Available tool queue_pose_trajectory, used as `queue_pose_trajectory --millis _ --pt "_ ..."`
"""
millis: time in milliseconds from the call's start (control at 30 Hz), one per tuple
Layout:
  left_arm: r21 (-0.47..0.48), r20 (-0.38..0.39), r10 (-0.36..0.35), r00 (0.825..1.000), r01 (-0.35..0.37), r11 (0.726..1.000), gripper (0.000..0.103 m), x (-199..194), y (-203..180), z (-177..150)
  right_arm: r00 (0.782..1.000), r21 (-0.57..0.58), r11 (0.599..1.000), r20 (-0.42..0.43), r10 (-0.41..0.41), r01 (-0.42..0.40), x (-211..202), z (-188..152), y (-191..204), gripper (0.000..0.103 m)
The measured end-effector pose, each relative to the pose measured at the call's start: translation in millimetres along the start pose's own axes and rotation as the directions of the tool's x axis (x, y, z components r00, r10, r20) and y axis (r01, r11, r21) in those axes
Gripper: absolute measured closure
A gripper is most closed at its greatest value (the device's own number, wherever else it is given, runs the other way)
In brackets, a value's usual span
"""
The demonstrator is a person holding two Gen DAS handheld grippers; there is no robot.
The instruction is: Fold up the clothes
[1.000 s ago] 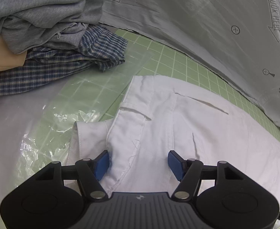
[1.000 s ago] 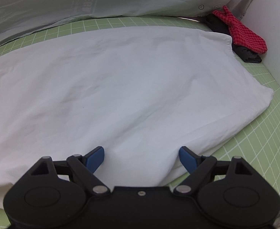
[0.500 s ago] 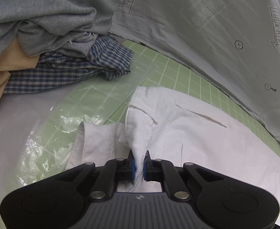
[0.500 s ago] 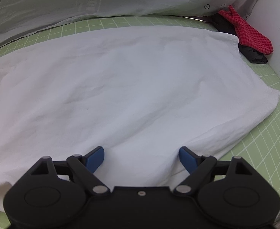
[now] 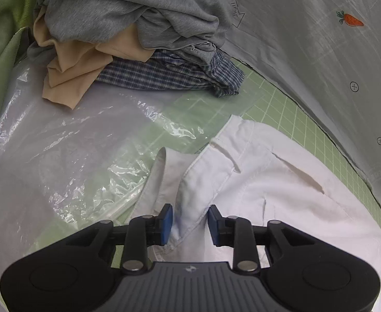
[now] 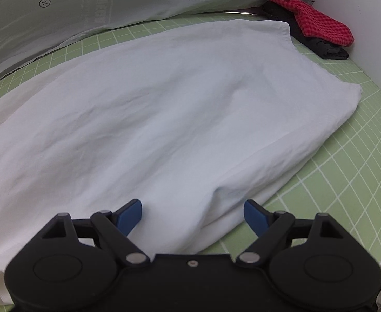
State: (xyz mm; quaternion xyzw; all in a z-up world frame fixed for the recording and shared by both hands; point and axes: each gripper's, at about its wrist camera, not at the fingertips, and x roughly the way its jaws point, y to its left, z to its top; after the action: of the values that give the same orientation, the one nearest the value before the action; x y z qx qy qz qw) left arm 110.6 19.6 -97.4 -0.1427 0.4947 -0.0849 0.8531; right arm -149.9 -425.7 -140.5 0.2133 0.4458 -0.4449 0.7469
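A white shirt (image 5: pixel 281 195) lies flat on the green grid mat (image 5: pixel 281 109). In the left wrist view its collar (image 5: pixel 198 189) stands up in a fold between the blue pads of my left gripper (image 5: pixel 190 223). The jaws are opening and the pads stand apart on either side of that fold. In the right wrist view the shirt's smooth body (image 6: pixel 164 109) fills the middle. My right gripper (image 6: pixel 193 214) hovers wide open over the shirt's near edge, with a low ridge of cloth between its fingers but not pinched.
A heap of grey (image 5: pixel 128 7), tan (image 5: pixel 81 62) and blue plaid (image 5: pixel 169 75) clothes lies at the back left, on crinkled clear plastic (image 5: pixel 73 150). A printed pale sheet (image 6: pixel 112 2) lines the back. A red checked cloth (image 6: pixel 317 23) on a dark garment (image 6: pixel 328 49) sits by the right wall.
My left gripper closed on the collar half a second ago and has since spread apart again; it also shifted toward the clothes heap. The right gripper stayed wide open and slid slightly across the shirt.
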Motion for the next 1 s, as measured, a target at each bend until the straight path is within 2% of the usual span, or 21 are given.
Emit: queue_pose_trajectory --millis 33,67,100,233,400,533,667,833,900,933,1000 --pt "-0.007 0.009 -0.001 1.000 0.001 1.000 0.038 -2.7 0.9 -1.2 1.000 -0.004 1.000 0.004 0.000 0.000 -1.3 -0.3 0.8 0.017" --pt "-0.016 0.012 0.002 1.000 -0.001 1.000 0.023 -3.8 0.9 -1.9 1.000 -0.015 1.000 0.015 -0.003 0.003 -4.2 0.0 2.5 0.017" --pt "-0.021 0.005 0.002 1.000 -0.002 1.000 0.022 -2.8 0.7 -2.9 1.000 -0.028 1.000 0.031 0.000 0.001 -7.8 0.7 4.2 0.017" --pt "-0.037 -0.047 0.031 0.998 -0.033 0.999 0.022 7.1 1.7 -9.9 0.995 -0.104 0.994 0.081 0.053 -0.045 -21.7 0.5 23.6 0.016" --pt "-0.063 -0.097 -0.003 0.995 -0.003 0.998 0.021 13.8 9.7 -20.7 0.996 -0.199 0.976 0.022 0.091 -0.085 -15.4 -10.9 47.7 0.016" --pt "-0.103 -0.103 -0.035 0.994 0.024 0.994 0.022 20.0 14.9 -22.8 0.996 -0.202 0.976 0.020 0.087 -0.081 -15.2 -16.2 50.9 0.014" --pt "-0.127 -0.096 -0.038 0.995 0.026 0.992 0.023 24.2 16.0 -22.2 0.996 -0.180 0.980 0.014 0.094 -0.090 -17.0 -16.2 49.0 0.014" --pt "-0.138 -0.095 -0.039 0.995 0.026 0.990 0.031 30.4 15.5 -22.3 0.996 -0.155 0.985 0.032 0.081 -0.075 -22.6 -14.4 44.3 0.014" --pt "-0.155 -0.092 -0.057 0.994 0.042 0.987 0.048 30.9 16.3 -22.1 0.996 -0.131 0.989 0.050 0.070 -0.063 -25.7 -12.1 37.2 0.014" --pt "-0.169 -0.089 -0.069 0.994 0.053 0.984 0.052 30.8 17.2 -22.1 0.996 -0.114 0.992 0.057 0.064 -0.058 -27.0 -10.9 33.2 0.014" --pt "-0.203 -0.062 -0.094 0.994 0.080 0.976 0.071 27.4 18.2 -22.9 0.997 -0.073 0.996 0.068 0.048 -0.043 -28.9 -8.9 23.9 0.014"
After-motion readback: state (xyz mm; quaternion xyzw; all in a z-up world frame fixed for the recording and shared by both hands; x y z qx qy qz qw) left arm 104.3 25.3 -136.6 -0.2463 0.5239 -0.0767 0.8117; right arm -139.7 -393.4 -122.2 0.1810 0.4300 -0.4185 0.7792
